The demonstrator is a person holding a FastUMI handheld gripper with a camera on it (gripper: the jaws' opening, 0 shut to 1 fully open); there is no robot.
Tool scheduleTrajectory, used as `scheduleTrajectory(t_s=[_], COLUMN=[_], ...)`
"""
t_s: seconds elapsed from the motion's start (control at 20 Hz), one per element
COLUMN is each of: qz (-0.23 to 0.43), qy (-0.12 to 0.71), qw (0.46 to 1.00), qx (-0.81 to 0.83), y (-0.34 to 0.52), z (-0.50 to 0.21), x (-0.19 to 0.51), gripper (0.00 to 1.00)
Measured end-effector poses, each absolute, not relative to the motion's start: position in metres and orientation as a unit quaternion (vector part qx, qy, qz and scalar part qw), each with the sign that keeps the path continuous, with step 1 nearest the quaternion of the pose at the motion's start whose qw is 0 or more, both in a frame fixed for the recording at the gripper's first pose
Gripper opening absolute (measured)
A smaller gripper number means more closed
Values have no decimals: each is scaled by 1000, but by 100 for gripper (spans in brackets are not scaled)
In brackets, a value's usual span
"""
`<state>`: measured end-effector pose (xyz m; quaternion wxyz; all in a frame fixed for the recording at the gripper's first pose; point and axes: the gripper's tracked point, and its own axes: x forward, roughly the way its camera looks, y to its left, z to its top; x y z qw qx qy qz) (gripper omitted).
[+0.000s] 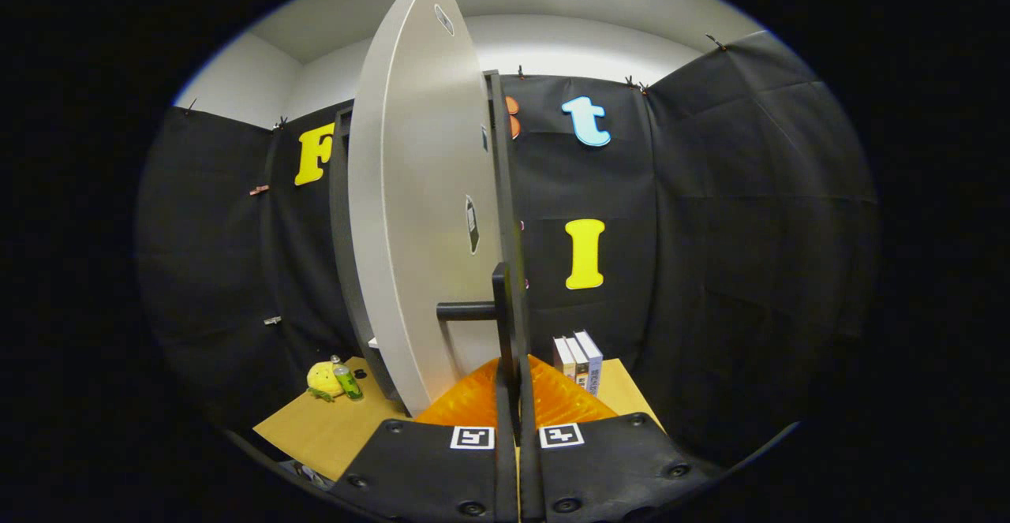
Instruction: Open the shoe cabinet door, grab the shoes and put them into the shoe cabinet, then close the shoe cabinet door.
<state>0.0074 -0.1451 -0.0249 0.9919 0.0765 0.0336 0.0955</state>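
Note:
The shoe cabinet's pale door (418, 215) stands swung open, turned nearly edge-on to me, with its dark edge (497, 160) running top to bottom. A black bar handle (499, 310) sticks out from the door on a short stem. My gripper (513, 401) is shut on the lower part of this handle. The fingers (465, 405) press in from both sides with only the thin dark bar between them. Behind the door, the dark cabinet frame (341, 215) shows at the left; its inside is hidden.
A wooden tabletop (316, 428) lies below. On its left stand a yellow plush toy (322, 379) and a small green bottle (346, 382). A few upright books (580, 361) stand to the right of the door. Black cloth walls close in all around.

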Motion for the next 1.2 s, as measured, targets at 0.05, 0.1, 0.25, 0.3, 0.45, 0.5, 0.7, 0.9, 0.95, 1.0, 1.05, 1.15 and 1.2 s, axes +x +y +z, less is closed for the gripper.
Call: scheduleTrajectory(t_s=[0.05,0.1,0.25,0.3,0.45,0.5,0.7,0.9,0.95,1.0,1.05,1.15,1.2], qz=[115,134,138,130,126,118,67,31,28,30,37,45,44], qy=[35,36,33,34,52,55,51,52,53,55,57,60,65], qw=[989,987,988,989,986,987,993,995,995,996,996,996,996], qx=[84,81,66,68,99,99,88,83,76,70,65,52,46], y=[-142,-136,-142,-146,-145,-148,-163,-161,-156,-148,-137,-115,-105], z=[-24,-24,-26,-28,-36,-38,-43,-47,-47,-48,-50,-54,-58], x=[6,5,5,5,-5,-10,-29,-59,-68,-77,-85,-98,-105], gripper=[6,8,11,11,11,11,25,63,65,64,64,78,82])
